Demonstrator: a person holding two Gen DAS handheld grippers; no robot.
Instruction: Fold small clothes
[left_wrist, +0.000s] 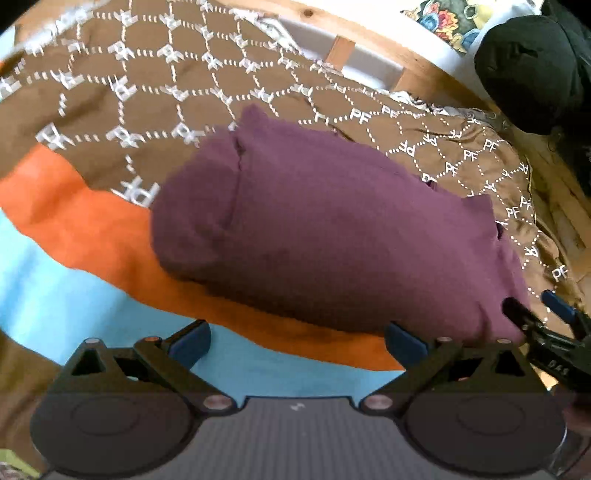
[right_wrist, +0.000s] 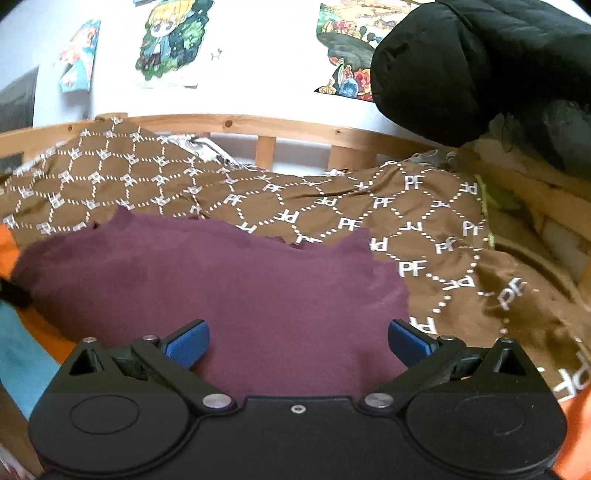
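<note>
The purple garment (left_wrist: 325, 236) is laid on a bed, partly on a brown patterned blanket (left_wrist: 147, 103) and partly on an orange cloth (left_wrist: 92, 236), with a light blue sheet (left_wrist: 55, 310) at the near edge. It appears already folded at least once, since a doubled layer and a seam are seen near its left end. In the left wrist view its long axis is seen running from upper left to lower right, straight ahead of the left gripper (left_wrist: 297, 341), whose jaws are spread wide with nothing between them. The garment's near edge is just beyond those fingertips.

The right gripper (right_wrist: 298, 341) is likewise released and empty, and it is held over the garment's near right part, with purple cloth (right_wrist: 221, 288) filling the gap between its blue pads (right_wrist: 188, 341). In the left view its tips are seen at the garment's lower right corner, touching or just beside it.

The right gripper is therefore judged the nearer one. A next fold would probably be made across the long axis, the right end being carried toward the left.
</note>
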